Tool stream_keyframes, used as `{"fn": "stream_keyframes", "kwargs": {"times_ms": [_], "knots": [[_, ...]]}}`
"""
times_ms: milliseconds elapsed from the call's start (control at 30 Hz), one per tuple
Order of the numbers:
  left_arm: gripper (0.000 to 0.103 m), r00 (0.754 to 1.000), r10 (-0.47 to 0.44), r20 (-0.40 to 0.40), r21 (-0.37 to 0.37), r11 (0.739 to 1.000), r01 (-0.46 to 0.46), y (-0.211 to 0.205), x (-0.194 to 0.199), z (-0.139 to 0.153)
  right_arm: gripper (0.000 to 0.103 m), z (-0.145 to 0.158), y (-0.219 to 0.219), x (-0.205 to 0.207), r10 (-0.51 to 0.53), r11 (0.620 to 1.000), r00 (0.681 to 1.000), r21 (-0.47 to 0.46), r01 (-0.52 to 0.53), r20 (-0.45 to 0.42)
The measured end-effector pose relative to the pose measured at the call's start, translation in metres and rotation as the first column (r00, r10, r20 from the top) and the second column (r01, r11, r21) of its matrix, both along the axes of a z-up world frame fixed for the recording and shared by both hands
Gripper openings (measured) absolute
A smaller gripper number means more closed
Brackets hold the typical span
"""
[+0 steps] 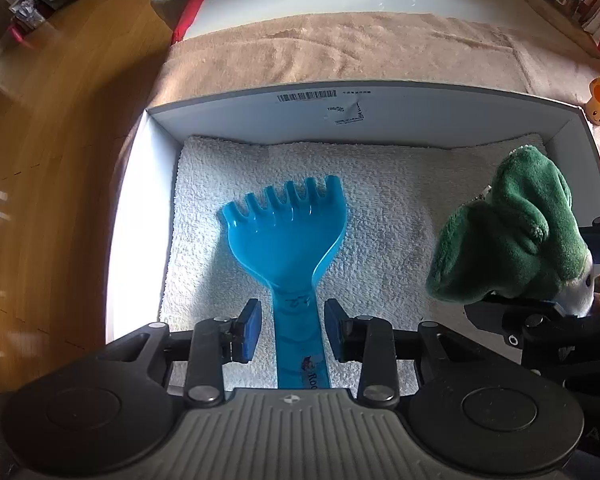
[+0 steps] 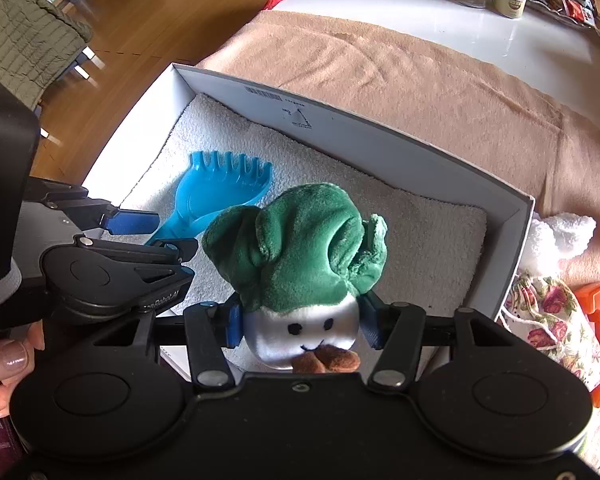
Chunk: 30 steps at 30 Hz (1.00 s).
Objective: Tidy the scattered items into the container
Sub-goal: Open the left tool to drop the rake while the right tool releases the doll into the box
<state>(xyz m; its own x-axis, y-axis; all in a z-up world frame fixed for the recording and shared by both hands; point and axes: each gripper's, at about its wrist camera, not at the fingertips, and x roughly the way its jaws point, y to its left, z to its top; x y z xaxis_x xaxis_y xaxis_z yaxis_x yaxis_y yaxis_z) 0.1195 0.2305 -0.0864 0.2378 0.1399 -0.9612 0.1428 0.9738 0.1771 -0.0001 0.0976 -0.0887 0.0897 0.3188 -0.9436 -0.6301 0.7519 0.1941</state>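
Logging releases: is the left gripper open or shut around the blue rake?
Open. The left gripper has a visible gap on both sides of the blue rake handle.

Blue rake (image 1: 286, 236), green-and-white plush (image 2: 300, 264), white box (image 1: 260, 120), tan cloth (image 1: 339, 48), rose-patterned pouch (image 2: 551, 320).

1. The left gripper (image 1: 292, 330) has its jaws apart, and its two blue pads (image 1: 248, 330) stand on each side of a blue handle without touching it.
2. In the right wrist view, the left gripper (image 2: 140, 232) comes in from the left side and lies almost level.
3. The right gripper (image 2: 300, 322) has its jaws pressed on the white lower part of a soft toy.
4. A hand (image 2: 8, 364) with painted nails holds the body of the left gripper at the left edge.
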Motion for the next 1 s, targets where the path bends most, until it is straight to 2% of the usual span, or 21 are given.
{"fn": "stream_keyframes", "kwargs": {"times_ms": [167, 333, 600, 700, 1000], "knots": [[0.046, 1.000, 0.000, 0.014, 0.004, 1.000, 0.000, 0.000, -0.002, 0.005, 0.057, 0.000, -0.003, 0.000, 0.000, 1.000, 1.000, -0.001, 0.000, -0.010], [0.047, 1.000, 0.013, 0.017, -0.005, 1.000, -0.013, 0.004, -0.005, 0.011, 0.069, 0.005, -0.008, 0.001, -0.013, 1.000, 1.000, 0.010, 0.013, 0.009], [0.050, 0.998, -0.014, 0.056, 0.021, 1.000, 0.013, -0.003, -0.019, 0.032, 0.069, 0.022, -0.016, -0.006, 0.005, 1.000, 0.999, 0.029, -0.006, 0.036], [0.054, 0.997, -0.014, 0.076, 0.007, 1.000, 0.014, -0.005, -0.026, 0.043, 0.069, 0.029, -0.022, -0.010, 0.010, 0.999, 0.999, 0.034, -0.012, 0.053], [0.055, 0.990, -0.035, 0.133, -0.019, 0.999, 0.038, -0.027, -0.056, 0.073, 0.069, 0.050, -0.046, -0.024, 0.011, 0.999, 0.996, 0.049, -0.016, 0.092]]}}
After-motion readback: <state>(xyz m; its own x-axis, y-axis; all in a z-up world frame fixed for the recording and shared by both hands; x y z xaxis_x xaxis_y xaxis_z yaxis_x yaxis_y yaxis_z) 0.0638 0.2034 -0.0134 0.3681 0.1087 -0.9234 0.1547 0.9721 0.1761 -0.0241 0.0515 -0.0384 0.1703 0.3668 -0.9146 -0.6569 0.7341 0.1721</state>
